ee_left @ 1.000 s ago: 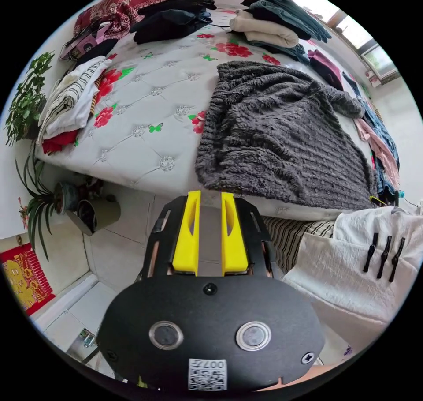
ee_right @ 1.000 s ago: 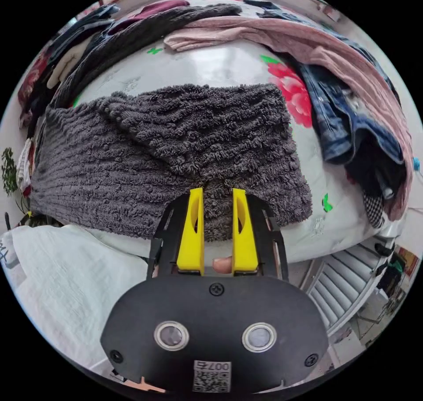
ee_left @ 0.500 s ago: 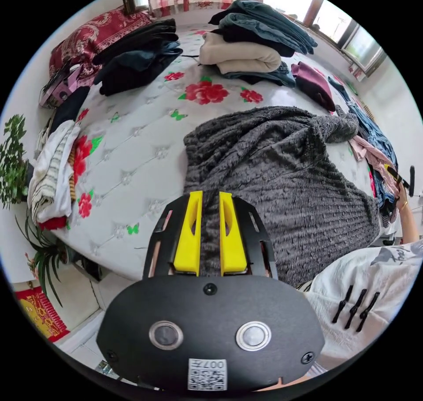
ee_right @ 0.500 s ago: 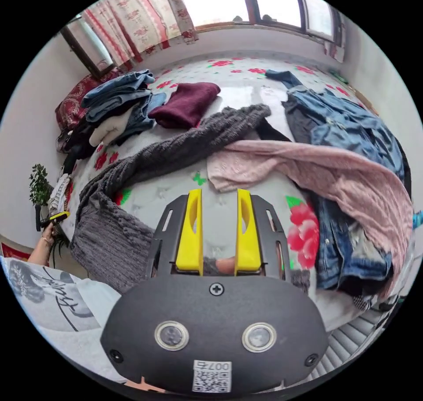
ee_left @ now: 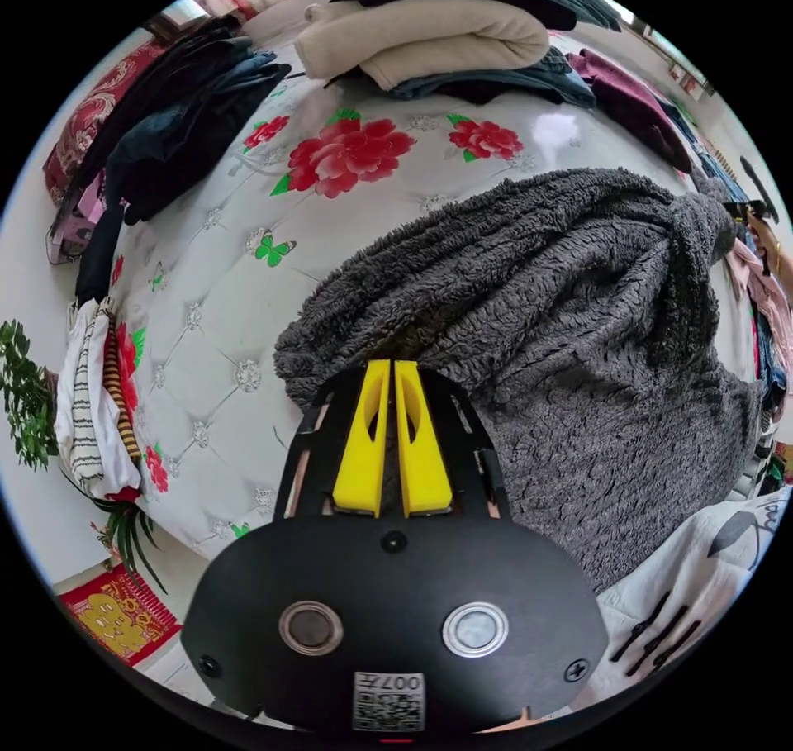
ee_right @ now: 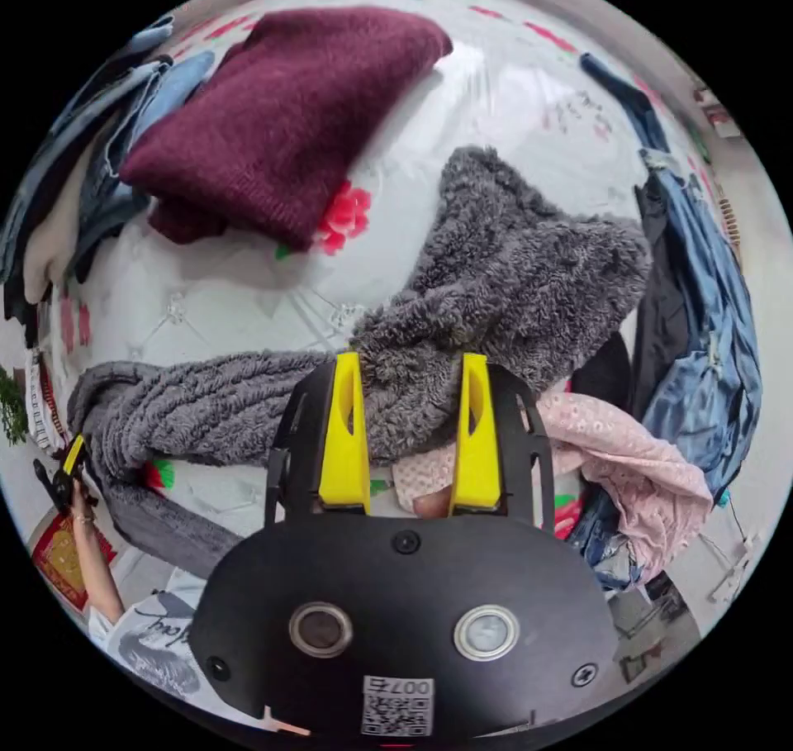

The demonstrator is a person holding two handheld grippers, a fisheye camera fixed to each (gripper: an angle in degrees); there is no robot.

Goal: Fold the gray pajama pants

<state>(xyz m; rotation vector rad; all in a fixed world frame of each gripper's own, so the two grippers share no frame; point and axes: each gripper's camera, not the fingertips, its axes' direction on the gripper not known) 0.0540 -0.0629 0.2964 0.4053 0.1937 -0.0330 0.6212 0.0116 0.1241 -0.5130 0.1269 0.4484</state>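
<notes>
- Gray fleece, the pajama pants [ee_left: 529,305], lies on the bed [ee_left: 223,288], bunched into a mound near its front edge, with 1 leg trailing away toward the far side in the right gripper view [ee_right: 496,288].
- Left tongs [ee_left: 390,371] have their 2 yellow jaws nearly together, with pile between them; they look clamped on the near edge of the pants, probably to pin that end while the other is carried.
- Right tongs [ee_right: 409,363] stand with jaws well apart over the trailing leg, gripping nothing; I judge they are lined up to take it.
- Pink garment [ee_right: 628,462] lies just beside and partly under that leg, so a careless bite could catch both.
- Maroon sweater [ee_right: 281,115] sits folded beyond it, apart from the pants.
</notes>
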